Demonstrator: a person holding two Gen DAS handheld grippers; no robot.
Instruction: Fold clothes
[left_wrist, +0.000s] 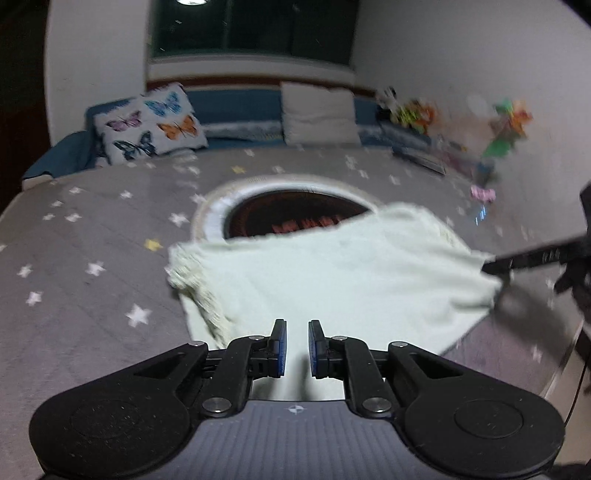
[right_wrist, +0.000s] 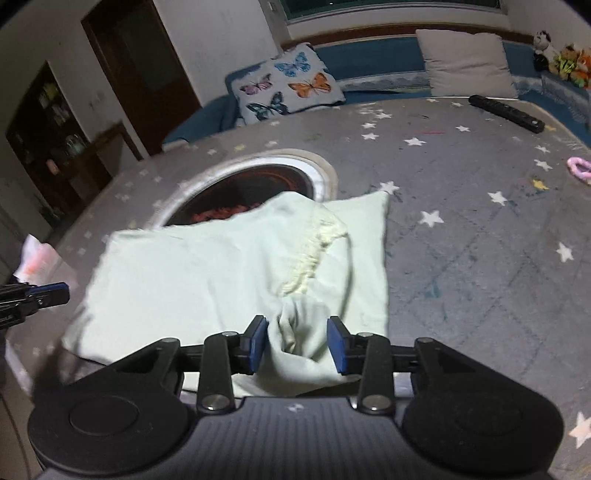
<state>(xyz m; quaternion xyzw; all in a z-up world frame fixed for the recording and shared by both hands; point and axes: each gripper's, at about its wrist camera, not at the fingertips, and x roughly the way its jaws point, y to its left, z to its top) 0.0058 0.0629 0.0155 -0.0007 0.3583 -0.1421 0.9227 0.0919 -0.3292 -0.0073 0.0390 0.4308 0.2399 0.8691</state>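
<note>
A pale green garment (left_wrist: 332, 280) lies partly folded on the grey star-patterned table cover (left_wrist: 92, 258), overlapping a round dark opening (left_wrist: 291, 218). My left gripper (left_wrist: 297, 347) is open, its blue pads just above the garment's near edge with cloth showing between them. My right gripper (right_wrist: 297, 345) is open around a bunched fold of the same garment (right_wrist: 221, 273), whose ruffled yellowish waistband (right_wrist: 317, 247) lies just ahead. The right gripper also shows in the left wrist view (left_wrist: 495, 266) at the garment's right corner. The left gripper's fingertips (right_wrist: 55, 291) show at the left edge of the right wrist view.
A butterfly cushion (right_wrist: 288, 85) and a beige cushion (right_wrist: 465, 62) lean on a blue bench behind the table. A black remote (right_wrist: 506, 112) and a pink ring (right_wrist: 580, 168) lie at the far right. Plush toys (right_wrist: 565, 59) sit in the corner. A dark door (right_wrist: 140, 70) stands at left.
</note>
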